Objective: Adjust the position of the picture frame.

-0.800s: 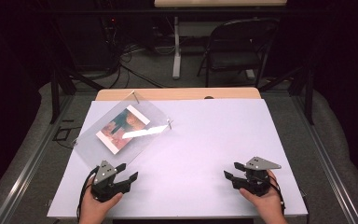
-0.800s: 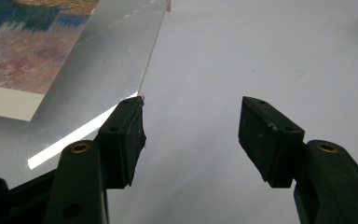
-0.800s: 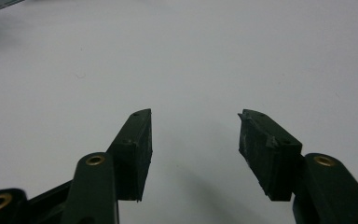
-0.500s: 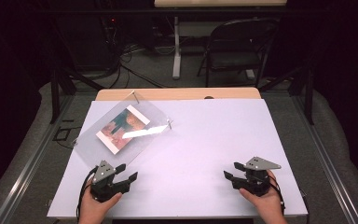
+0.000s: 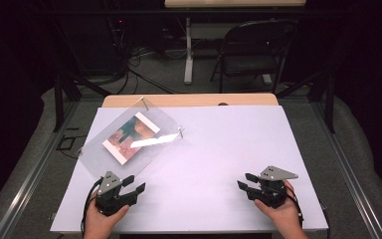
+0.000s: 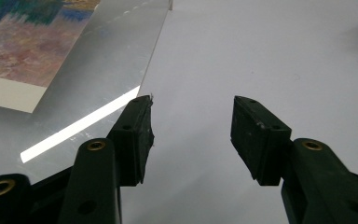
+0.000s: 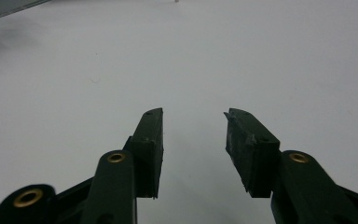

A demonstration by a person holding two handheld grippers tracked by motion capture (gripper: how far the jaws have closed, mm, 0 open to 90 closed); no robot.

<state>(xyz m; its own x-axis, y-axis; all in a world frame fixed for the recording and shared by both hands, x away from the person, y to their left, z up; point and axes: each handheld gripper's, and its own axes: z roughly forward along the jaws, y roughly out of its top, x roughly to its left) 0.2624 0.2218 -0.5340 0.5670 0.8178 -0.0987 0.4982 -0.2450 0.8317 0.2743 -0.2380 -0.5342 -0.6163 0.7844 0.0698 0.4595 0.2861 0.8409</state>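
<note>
Bare worktop (image 5: 219, 149) lay open between both grippers, while the clear acrylic frame (image 5: 132, 142) blocked the far-left corner.

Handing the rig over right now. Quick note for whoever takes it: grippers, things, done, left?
Left gripper: open, holding nothing, low over the white table, just short of the near corner of the clear acrylic frame sheet.
Right gripper: open, holding nothing, at the near right over bare table.
Clear sheet lies flat at far left, over a white-bordered colour picture, with small metal standoff pins at its corners.
Done: nothing gripped yet.
Left: probably the grasp of the sheet, likely left gripper first.
</note>
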